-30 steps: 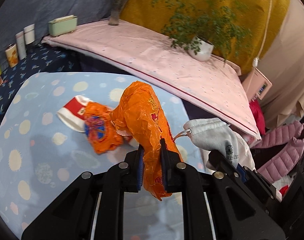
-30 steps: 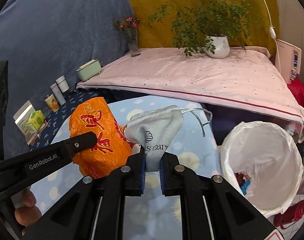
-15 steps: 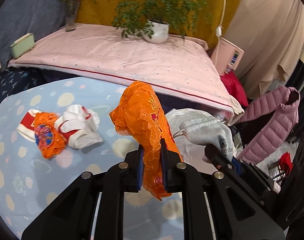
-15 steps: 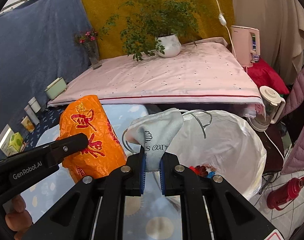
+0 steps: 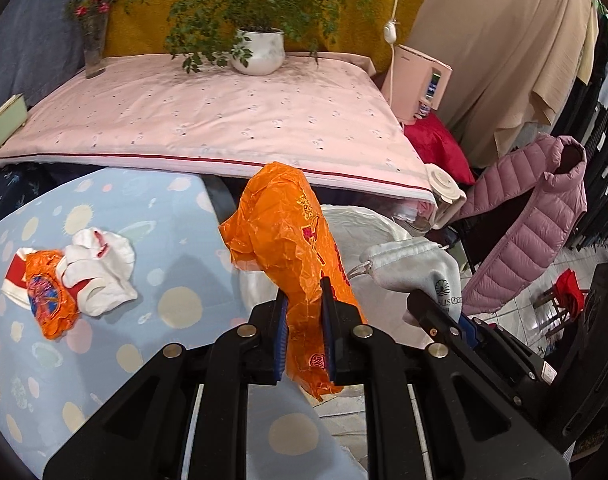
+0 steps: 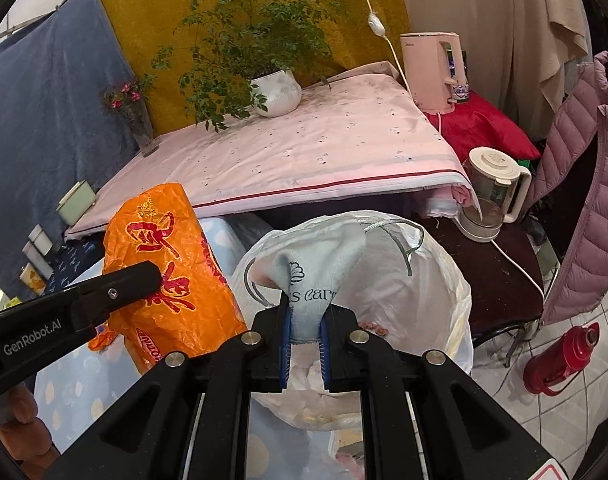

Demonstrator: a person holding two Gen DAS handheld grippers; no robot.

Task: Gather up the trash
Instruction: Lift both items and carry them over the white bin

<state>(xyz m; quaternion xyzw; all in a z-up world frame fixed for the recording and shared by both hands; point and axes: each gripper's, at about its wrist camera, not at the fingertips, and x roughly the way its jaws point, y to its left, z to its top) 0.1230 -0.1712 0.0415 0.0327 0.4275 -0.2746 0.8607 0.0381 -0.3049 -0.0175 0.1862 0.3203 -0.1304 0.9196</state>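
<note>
My left gripper (image 5: 304,312) is shut on a crumpled orange plastic bag (image 5: 288,236) and holds it at the right edge of the blue dotted table (image 5: 104,360). The orange bag also shows in the right wrist view (image 6: 172,276). My right gripper (image 6: 305,320) is shut on a grey drawstring pouch (image 6: 315,280) and holds it over the open white trash bag (image 6: 431,280). The pouch also shows in the left wrist view (image 5: 415,268). On the table lie a small orange wrapper (image 5: 48,296), a white crumpled piece (image 5: 100,272) and a red and white wrapper (image 5: 14,276).
A pink-covered table (image 5: 224,120) with a potted plant (image 5: 260,48) and a vase (image 5: 92,44) stands behind. A pink kettle (image 6: 435,72), a blender jug (image 6: 491,192), a red thermos (image 6: 559,356) on the floor and a mauve jacket (image 5: 523,220) are to the right.
Both grippers have swung right with their loads. The pouch is now over the trash bag and the orange bag is at the table's right edge. The wrappers on the table stay behind at the left.
</note>
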